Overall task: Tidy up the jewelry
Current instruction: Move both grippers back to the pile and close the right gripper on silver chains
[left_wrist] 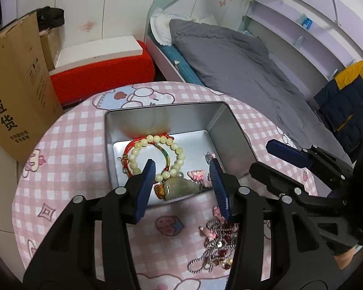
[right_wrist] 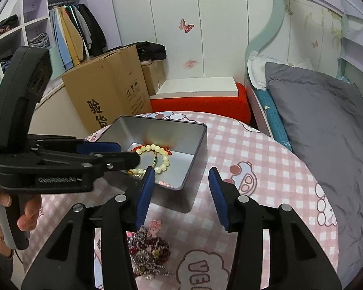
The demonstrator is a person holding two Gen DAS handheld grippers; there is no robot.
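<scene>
Looking across the room, we see a bed [left_wrist: 242, 72] with a grey quilt on the right and a tall cardboard box [right_wrist: 109, 94] on the left, with a red seat [left_wrist: 101, 77] between them at the far side. Nearer stands our round bench [left_wrist: 67, 149], covered in a pink checked cloth with cartoon prints. On it sits an open metal tin [left_wrist: 227, 130], well towards the far side. Inside the tin lie a pale bead bracelet [left_wrist: 157, 154] with red cord, a green stone pendant [left_wrist: 179, 186] against the near wall, and a small pink charm [left_wrist: 197, 175] just beside it. On the cloth, near of the tin, a tangle of silver chains and dark red beads [left_wrist: 215, 246] lies with little pink charms on it. Our left tongs [left_wrist: 184, 183] hang above the near edge of the tin with their blue pads spread and nothing between them. Our right tongs [right_wrist: 181, 193] hover to the right of the tin, over bare cloth and the tin's near right corner, likewise spread and empty. In the right wrist view the left tool reaches over the tin from the left, a hand [right_wrist: 24, 212] wrapped about its handle.
</scene>
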